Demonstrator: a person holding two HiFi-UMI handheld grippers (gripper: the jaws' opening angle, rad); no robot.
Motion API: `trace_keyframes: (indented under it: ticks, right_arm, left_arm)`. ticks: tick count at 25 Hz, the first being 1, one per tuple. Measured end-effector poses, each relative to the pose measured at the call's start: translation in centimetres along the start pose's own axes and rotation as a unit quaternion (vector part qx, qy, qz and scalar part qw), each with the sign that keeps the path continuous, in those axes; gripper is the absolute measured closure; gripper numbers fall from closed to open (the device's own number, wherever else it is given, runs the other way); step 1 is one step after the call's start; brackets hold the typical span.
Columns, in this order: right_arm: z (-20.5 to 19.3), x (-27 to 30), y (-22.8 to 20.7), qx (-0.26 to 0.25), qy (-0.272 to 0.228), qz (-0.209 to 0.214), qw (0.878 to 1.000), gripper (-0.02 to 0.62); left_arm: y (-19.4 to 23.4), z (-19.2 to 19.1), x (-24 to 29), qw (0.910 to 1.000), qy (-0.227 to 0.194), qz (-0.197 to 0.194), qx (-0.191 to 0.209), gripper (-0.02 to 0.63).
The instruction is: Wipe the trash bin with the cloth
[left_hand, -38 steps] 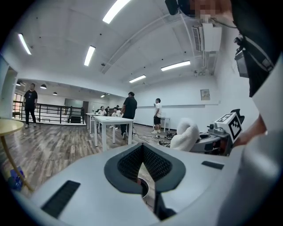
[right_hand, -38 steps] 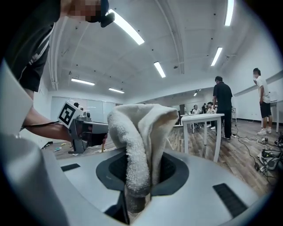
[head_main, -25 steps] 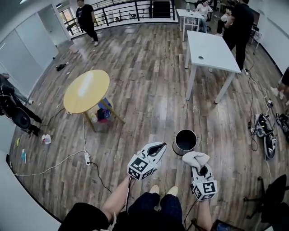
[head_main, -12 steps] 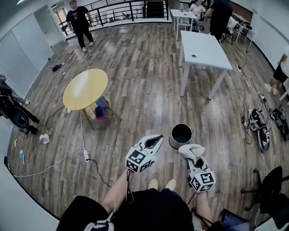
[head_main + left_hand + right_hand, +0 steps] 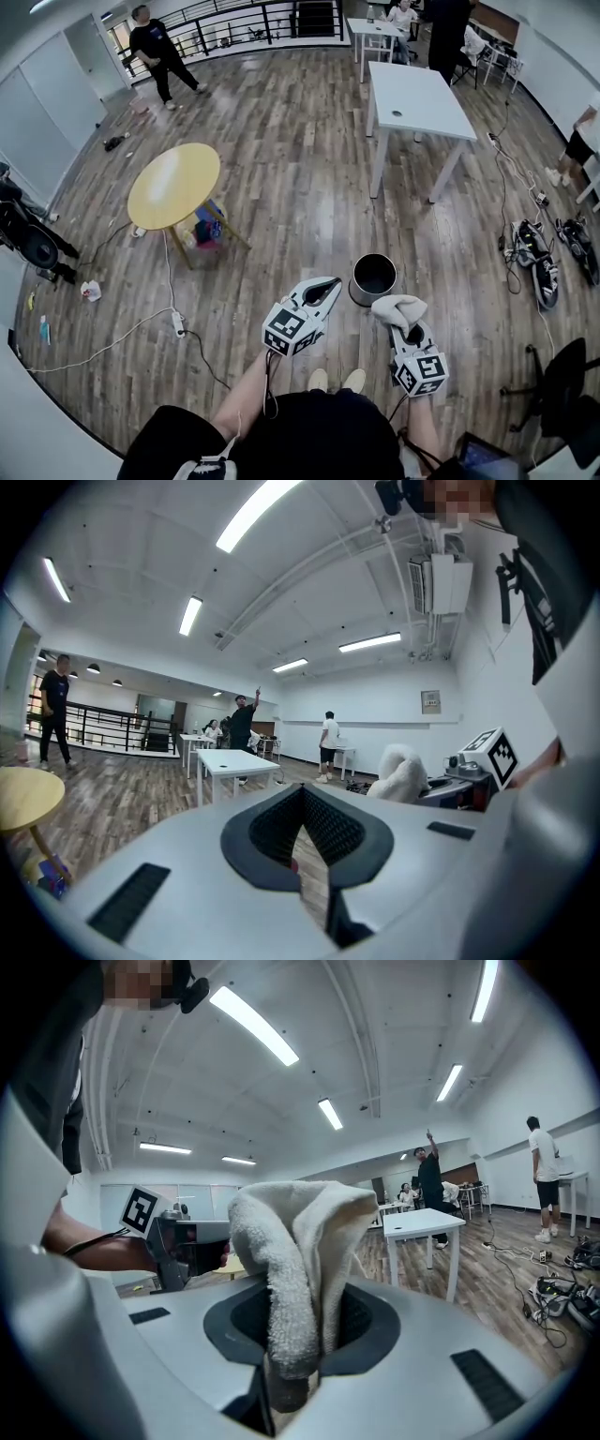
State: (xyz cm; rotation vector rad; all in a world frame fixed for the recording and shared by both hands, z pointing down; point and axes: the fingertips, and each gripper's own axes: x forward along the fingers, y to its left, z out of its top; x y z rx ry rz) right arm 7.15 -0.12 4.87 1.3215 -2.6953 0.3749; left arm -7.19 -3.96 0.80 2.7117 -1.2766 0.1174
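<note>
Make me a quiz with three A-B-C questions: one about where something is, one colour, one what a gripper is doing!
1. Where is the bin? A on a table; B on the floor; C in a gripper.
2. What colour is the round table? A yellow; B red; C black.
3. The right gripper is: A open; B shut on the cloth; C holding the bin.
Answers: B, it stands on the floor; A, its top is yellow; B, cloth sticks up between its jaws.
</note>
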Motion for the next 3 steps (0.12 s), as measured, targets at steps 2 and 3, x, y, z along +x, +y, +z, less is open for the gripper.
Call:
trace_keyframes:
  ticks: [2,3]
  right_arm:
    - [-0.08,-0.17,-0.09,-0.002,-0.001,-0.001,1.000,0.508]
    - [-0.12,-0.25,-0.12,-0.004,-0.001,-0.002,1.000,0.508]
  left_arm:
    - [-0.16,-0.09,0.03,1.0000,-0.001,0.000,0.000,0.609]
    - [-0.24,-0.14,0.03,1.0000,-0.001,-0.001,0.000,0.609]
